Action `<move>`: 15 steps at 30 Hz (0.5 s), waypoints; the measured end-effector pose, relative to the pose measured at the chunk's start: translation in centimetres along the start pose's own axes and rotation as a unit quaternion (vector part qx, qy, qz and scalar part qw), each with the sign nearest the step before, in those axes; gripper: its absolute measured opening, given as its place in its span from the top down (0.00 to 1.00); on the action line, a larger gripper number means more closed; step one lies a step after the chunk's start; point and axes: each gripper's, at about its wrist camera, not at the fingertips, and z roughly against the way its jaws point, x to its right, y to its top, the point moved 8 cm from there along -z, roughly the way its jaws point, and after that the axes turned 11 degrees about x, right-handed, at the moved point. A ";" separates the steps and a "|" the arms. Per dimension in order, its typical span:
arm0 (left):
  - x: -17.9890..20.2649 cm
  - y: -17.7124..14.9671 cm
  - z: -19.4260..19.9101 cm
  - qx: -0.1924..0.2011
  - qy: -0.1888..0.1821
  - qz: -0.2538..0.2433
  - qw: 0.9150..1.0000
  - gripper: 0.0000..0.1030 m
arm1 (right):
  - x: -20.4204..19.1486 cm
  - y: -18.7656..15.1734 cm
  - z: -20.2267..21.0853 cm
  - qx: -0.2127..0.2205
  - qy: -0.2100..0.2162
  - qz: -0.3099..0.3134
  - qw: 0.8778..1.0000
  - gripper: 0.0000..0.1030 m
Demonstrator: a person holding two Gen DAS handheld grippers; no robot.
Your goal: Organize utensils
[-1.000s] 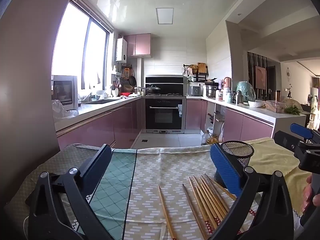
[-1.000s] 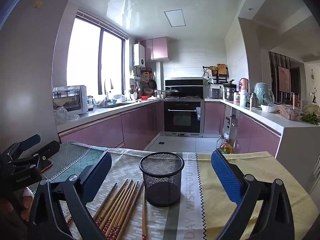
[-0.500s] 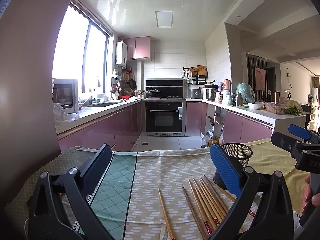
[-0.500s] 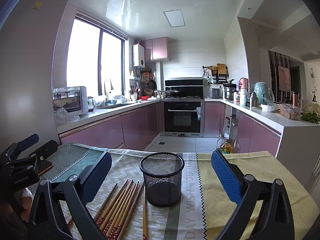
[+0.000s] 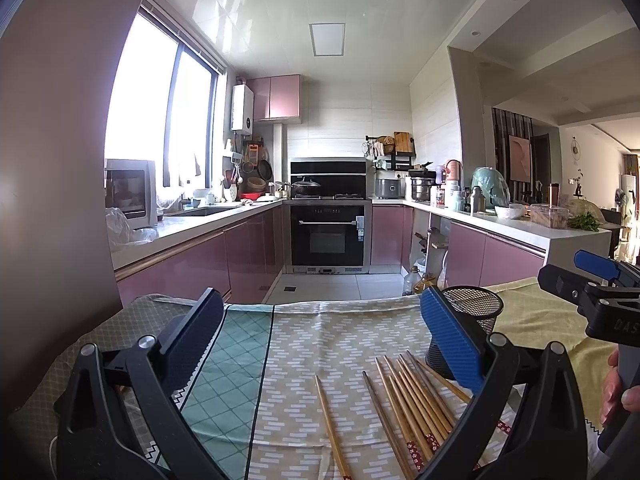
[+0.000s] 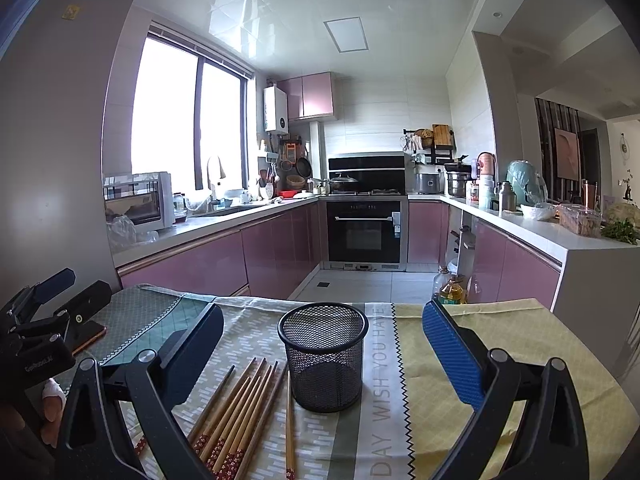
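Observation:
Several wooden chopsticks (image 6: 236, 412) with red patterned ends lie side by side on the tablecloth, left of an upright, empty black mesh holder (image 6: 324, 360). One chopstick (image 5: 332, 428) lies apart, left of the bundle (image 5: 416, 404). The holder (image 5: 476, 312) shows partly behind my left gripper's right finger. My left gripper (image 5: 320, 340) is open and empty above the cloth, left of the chopsticks. My right gripper (image 6: 324, 352) is open and empty, with the holder between its fingers and further off. Each gripper shows in the other's view, the right one (image 5: 592, 280) and the left one (image 6: 48, 312).
A patterned tablecloth (image 6: 460, 360) in green, beige and yellow panels covers the table. A phone-like flat object (image 6: 90, 336) lies at the cloth's left edge. Beyond the table's far edge are a tiled floor, pink kitchen cabinets (image 5: 248, 248) and an oven (image 5: 328, 236).
The left gripper's view has dipped slightly; the right gripper has drifted a little. The chopsticks and the holder have not moved.

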 end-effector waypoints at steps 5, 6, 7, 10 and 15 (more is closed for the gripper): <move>0.0 0.0 0.1 0.000 0.000 0.000 1.000 0.06 | -0.1 -0.1 0.0 0.001 0.000 0.000 1.000 0.06; 0.0 0.0 0.1 0.000 0.000 0.000 1.000 0.06 | -0.1 -0.1 0.0 0.001 0.001 -0.001 1.000 0.06; 0.0 0.0 0.1 0.000 0.001 -0.001 1.000 0.06 | -0.1 -0.1 0.0 0.000 0.001 -0.001 1.000 0.06; 0.0 0.0 0.1 0.000 0.000 -0.001 1.000 0.05 | -0.1 -0.2 0.0 0.001 0.001 -0.001 1.000 0.06; 0.0 0.0 0.1 0.000 0.000 0.000 1.000 0.06 | -0.1 -0.2 0.0 0.001 0.001 -0.002 1.000 0.06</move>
